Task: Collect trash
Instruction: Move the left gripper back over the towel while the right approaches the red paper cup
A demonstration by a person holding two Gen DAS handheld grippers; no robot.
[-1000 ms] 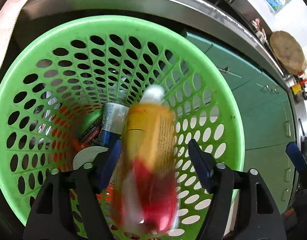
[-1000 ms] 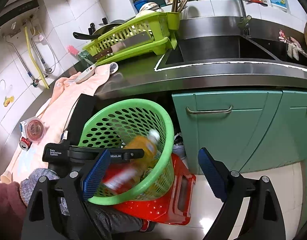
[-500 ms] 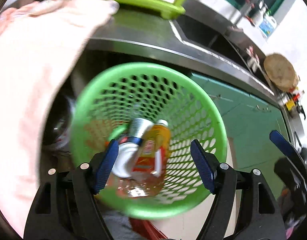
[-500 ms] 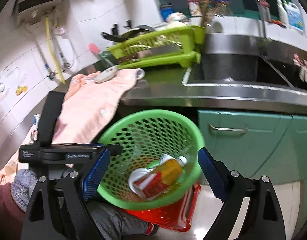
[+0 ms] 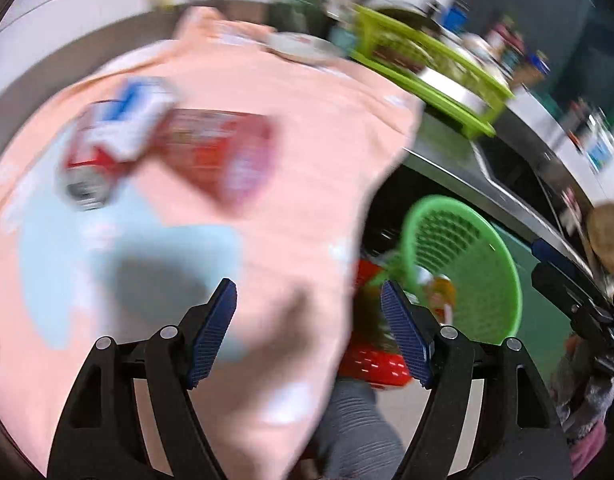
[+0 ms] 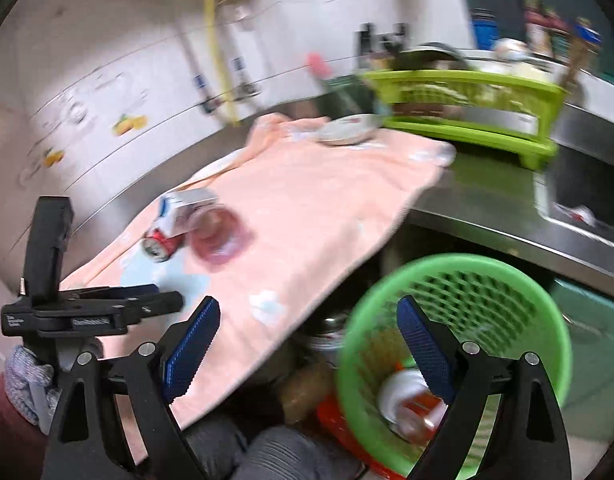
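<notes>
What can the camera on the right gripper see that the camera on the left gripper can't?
Only the right wrist view shows the yellow hose on the white tiled wall, the fruit stickers, and the left gripper from outside.

Only the left wrist view shows the round brown wooden board at the counter's far end.

Both show the pink towel, the red drink can, the blue-and-white carton, the red round container, the green plastic basket holding trash, and the lime-green dish rack.

On the pink towel lie one can, one carton and one red cup; one green basket holds one bottle.
</notes>
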